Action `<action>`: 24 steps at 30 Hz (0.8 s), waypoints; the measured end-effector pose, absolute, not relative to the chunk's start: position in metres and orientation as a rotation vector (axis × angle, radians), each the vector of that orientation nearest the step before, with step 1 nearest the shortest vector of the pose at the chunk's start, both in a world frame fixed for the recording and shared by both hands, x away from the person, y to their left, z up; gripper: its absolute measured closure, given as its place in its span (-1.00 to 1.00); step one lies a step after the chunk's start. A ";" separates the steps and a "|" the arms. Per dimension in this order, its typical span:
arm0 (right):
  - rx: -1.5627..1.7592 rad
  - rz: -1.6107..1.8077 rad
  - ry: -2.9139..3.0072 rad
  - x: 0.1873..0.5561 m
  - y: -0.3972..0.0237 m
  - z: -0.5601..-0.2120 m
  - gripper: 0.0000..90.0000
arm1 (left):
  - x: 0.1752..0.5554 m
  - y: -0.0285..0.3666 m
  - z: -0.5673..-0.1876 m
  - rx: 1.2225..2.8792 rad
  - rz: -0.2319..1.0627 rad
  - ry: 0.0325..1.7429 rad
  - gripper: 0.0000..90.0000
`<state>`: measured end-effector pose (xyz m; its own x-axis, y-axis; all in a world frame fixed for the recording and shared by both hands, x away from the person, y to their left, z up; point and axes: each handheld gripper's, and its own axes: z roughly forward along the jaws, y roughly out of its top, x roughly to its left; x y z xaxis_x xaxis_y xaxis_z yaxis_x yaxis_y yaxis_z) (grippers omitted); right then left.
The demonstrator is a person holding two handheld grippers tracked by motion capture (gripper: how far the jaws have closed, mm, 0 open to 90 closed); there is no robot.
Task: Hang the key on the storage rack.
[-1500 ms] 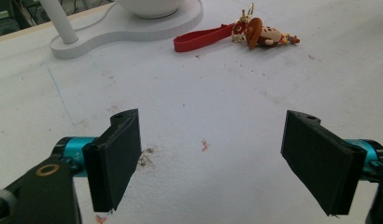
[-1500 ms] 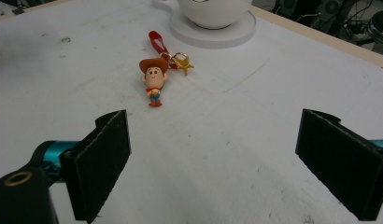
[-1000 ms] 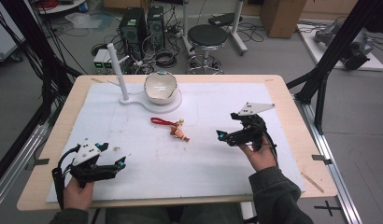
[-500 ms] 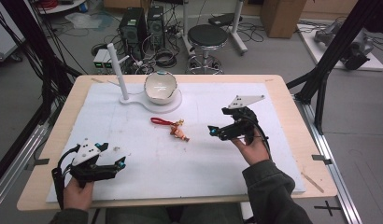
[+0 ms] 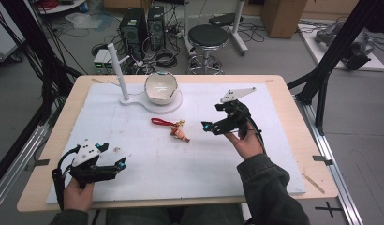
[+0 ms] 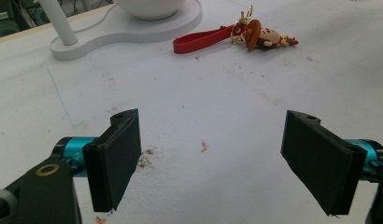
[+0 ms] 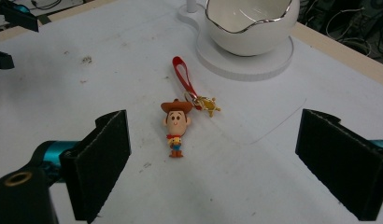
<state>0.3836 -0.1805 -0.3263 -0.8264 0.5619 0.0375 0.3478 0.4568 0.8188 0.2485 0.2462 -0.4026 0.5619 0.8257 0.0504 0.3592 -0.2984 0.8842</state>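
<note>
In the high view the right gripper (image 5: 210,126) sits right of centre, held off the white mat (image 5: 274,140) by a hand whose dark-sleeved forearm rises from the bottom edge and leans up and to the left, the wrist cocked so the jaws aim left at the cowboy keychain (image 5: 180,131). Its jaws are spread wide with nothing between them; in the right gripper view the keychain (image 7: 175,128) lies flat on the mat in the middle of the frame, between the two jaw pads and beyond them, its red strap (image 7: 184,78) running up toward the white bowl (image 7: 249,25) at the top. The left gripper (image 5: 119,163) is in the lower left of the high view, low over the mat near its front edge, the hand gripping it from below and the jaws pointing right. These jaws are likewise parted and empty, and in the left gripper view the keychain (image 6: 262,36) lies far off at the upper edge.
</note>
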 end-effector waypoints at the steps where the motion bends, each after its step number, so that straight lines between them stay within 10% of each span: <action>1: 0.783 1.304 2.476 0.385 -0.177 -0.325 -0.79 | 0.248 0.246 -0.402 1.890 0.644 0.962 -0.54; 24: 0.736 1.290 2.516 0.403 -0.144 -0.315 -0.79 | 0.248 0.247 -0.402 1.883 0.645 0.961 -0.54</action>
